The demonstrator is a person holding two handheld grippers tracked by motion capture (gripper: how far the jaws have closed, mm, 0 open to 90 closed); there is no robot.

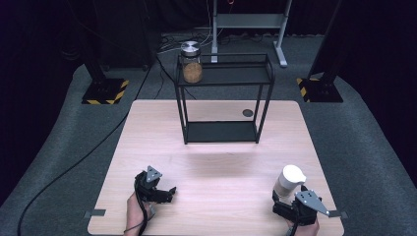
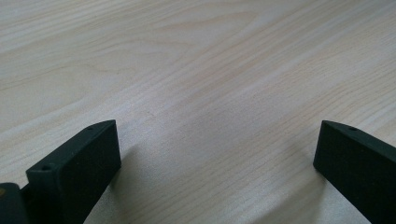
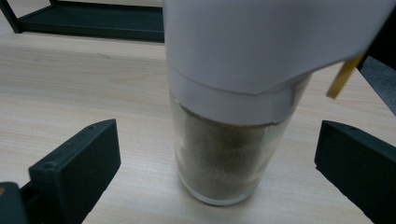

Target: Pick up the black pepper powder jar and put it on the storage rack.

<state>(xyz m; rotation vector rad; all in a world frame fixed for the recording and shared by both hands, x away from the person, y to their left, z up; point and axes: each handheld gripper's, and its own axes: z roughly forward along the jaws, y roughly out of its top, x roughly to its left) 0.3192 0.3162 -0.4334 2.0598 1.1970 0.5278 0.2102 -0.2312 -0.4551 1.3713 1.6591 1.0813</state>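
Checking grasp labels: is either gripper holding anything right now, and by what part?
Nothing is held. The right gripper stands open around the white-capped jar, jaws clear of the glass; the left gripper is open over bare table.

Lab recording bay: my desk (image 1: 216,162) stands on grey carpet (image 1: 373,147), black curtains around, hazard-striped stand bases (image 1: 104,92) at far corners.

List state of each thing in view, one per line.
White-lidded jar: upright on the table, lid on, between open jaws, untouched.
Right hand-held gripper: open, astride the jar.
Left hand-held gripper: open, nothing between its jaws, low over the table.
Metal-lidded jar: upright on the rack's top shelf, lid on.
Black rack: standing, lower shelf bare.
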